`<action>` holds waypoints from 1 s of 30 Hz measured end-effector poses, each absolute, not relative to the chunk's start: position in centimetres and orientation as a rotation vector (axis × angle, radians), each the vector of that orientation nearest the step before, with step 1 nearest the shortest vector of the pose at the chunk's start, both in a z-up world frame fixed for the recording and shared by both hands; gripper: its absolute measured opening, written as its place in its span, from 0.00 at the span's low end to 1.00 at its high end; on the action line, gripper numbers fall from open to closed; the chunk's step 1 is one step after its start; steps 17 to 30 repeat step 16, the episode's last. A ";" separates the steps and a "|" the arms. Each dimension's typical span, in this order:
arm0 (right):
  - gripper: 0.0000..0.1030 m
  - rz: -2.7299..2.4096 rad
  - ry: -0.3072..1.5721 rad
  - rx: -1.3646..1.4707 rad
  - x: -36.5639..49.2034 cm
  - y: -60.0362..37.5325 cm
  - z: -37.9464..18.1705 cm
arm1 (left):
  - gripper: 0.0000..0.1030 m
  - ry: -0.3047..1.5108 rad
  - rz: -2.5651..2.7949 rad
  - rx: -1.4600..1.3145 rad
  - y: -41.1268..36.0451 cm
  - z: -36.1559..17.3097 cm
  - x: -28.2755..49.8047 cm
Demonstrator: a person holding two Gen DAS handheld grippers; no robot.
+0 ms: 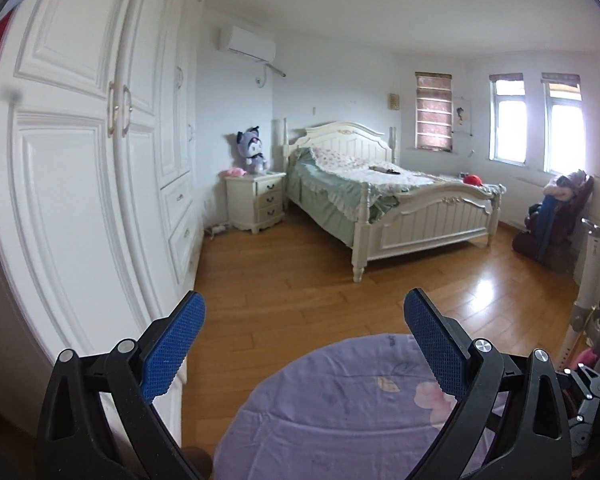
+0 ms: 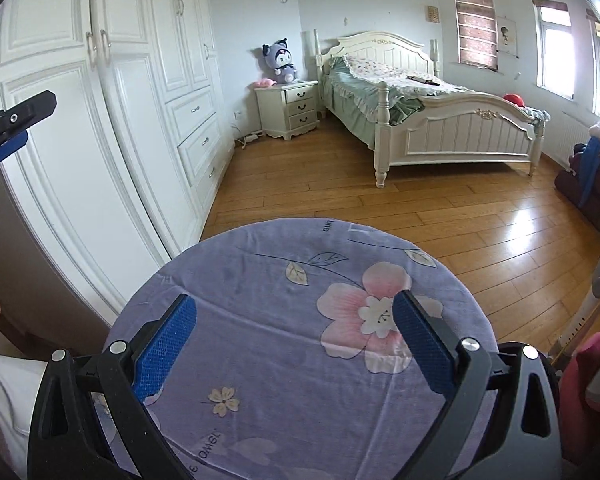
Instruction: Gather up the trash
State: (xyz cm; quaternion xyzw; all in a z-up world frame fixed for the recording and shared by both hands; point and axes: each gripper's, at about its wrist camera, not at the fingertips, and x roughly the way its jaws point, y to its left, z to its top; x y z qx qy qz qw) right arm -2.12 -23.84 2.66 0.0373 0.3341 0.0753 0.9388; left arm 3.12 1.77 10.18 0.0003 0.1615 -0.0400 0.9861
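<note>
My left gripper (image 1: pixel 304 308) is open and empty, held above the near edge of a round table with a purple flowered cloth (image 1: pixel 332 420). My right gripper (image 2: pixel 294 312) is open and empty, held over the same cloth (image 2: pixel 300 360). The left gripper also shows at the left edge of the right wrist view (image 2: pixel 16 120). No trash shows in either view.
White wardrobe doors (image 1: pixel 80 200) stand close on the left. A bed (image 1: pixel 400 200) and a nightstand (image 1: pixel 256 200) with a plush toy (image 1: pixel 252 150) stand across a wooden floor (image 2: pixel 420 208). A chair piled with clothes (image 1: pixel 556 216) and a white stand (image 1: pixel 588 268) are at the right.
</note>
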 end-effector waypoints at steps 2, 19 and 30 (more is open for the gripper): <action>0.95 0.154 0.683 0.056 -2.3 -23.2 2.9 | 0.95 0.299 -0.003 -0.021 3.0 10.1 2.9; 0.95 0.185 0.681 0.017 -2.2 -20.2 3.5 | 0.95 0.345 0.032 -0.103 8.2 9.6 3.6; 0.95 0.185 0.681 0.017 -2.2 -20.2 3.5 | 0.95 0.345 0.032 -0.103 8.2 9.6 3.6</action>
